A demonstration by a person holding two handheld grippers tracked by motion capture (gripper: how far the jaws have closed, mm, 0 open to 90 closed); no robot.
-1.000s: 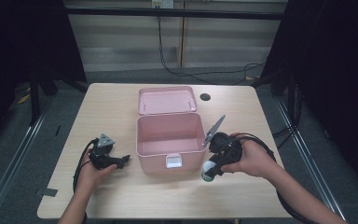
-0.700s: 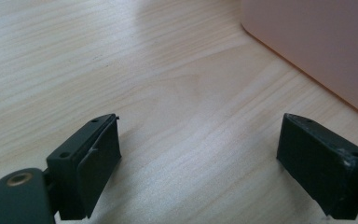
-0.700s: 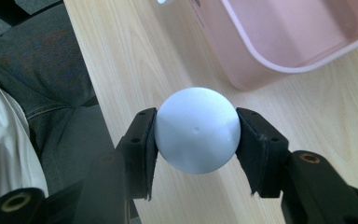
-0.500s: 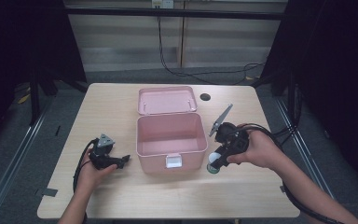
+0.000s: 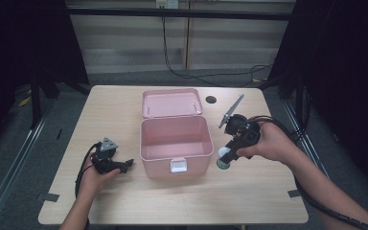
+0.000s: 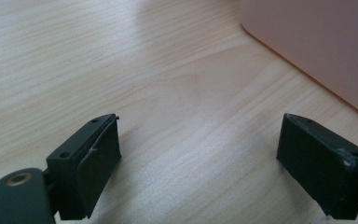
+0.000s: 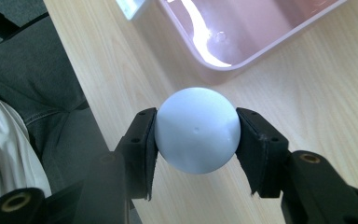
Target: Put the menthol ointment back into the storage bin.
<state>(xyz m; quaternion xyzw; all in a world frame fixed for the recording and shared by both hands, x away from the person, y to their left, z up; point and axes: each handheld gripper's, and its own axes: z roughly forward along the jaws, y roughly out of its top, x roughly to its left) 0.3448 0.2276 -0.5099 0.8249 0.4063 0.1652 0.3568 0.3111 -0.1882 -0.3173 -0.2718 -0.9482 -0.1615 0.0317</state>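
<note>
Right gripper point(image 7: 196, 140) jaws clamp a white ball point(image 7: 196, 135) beside the open pink box point(image 5: 175, 139) — likely its destination; left gripper point(image 6: 200, 163) jaws wide, idle.

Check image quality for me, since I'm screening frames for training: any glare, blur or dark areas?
Right gripper view: a bright glare streak on the pink box's floor; the white ball is sharp. Left gripper view: the box wall is soft, the wood grain crisp. High view: the table is evenly lit, its surroundings dark.
</note>
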